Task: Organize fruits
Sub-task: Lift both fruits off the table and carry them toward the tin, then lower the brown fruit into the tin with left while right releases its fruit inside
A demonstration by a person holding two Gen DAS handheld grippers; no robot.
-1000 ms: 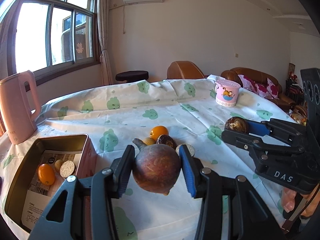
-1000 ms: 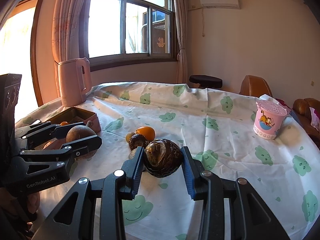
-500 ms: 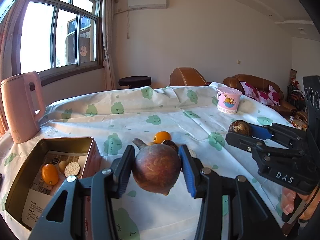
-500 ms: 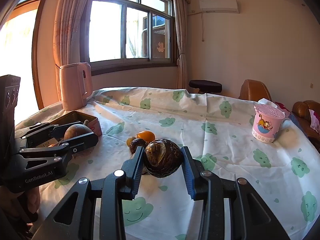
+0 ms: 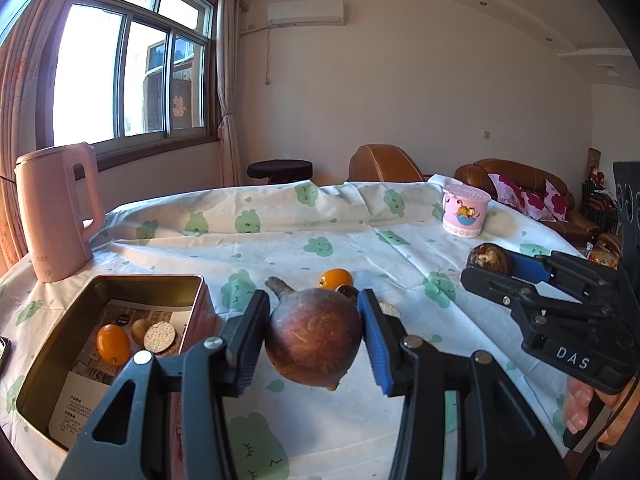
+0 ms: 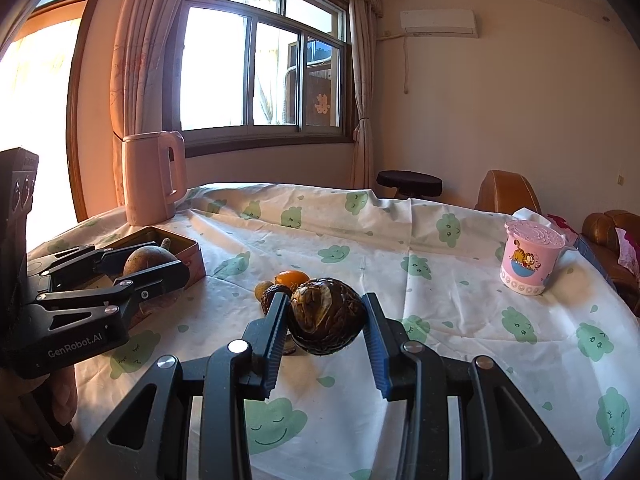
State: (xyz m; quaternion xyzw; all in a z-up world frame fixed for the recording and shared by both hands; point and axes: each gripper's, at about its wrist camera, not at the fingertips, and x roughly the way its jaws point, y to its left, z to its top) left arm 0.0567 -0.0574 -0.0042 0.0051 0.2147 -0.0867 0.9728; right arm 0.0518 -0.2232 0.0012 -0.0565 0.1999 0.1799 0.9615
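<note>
My left gripper [image 5: 314, 342] is shut on a round brown fruit with a stem [image 5: 314, 336], held above the cloth just right of the open metal tin [image 5: 52, 344]. The tin holds an orange fruit [image 5: 113, 344], a small yellow fruit and a pale round slice. My right gripper [image 6: 326, 322] is shut on a dark wrinkled fruit [image 6: 326, 316]; in the left wrist view that fruit [image 5: 489, 258] shows at the right gripper's tip. On the cloth between them lie an orange fruit [image 5: 336, 278], a dark fruit [image 6: 274, 294] and a small yellowish one [image 6: 262, 290]. In the right wrist view the left gripper [image 6: 150, 262] holds its fruit beside the tin [image 6: 188, 246].
A pink kettle [image 5: 56, 210] stands at the table's back left, behind the tin. A pink cartoon cup [image 5: 465, 216] sits at the far right of the cloud-print cloth [image 5: 320, 220]. Brown sofas and a dark stool stand beyond the table. A person's fingers [image 5: 578, 408] grip the right gripper's handle.
Both views have tilted upward a little, so the table sits lower in frame. Both grips are unchanged, and the fruits on the cloth have not moved.
</note>
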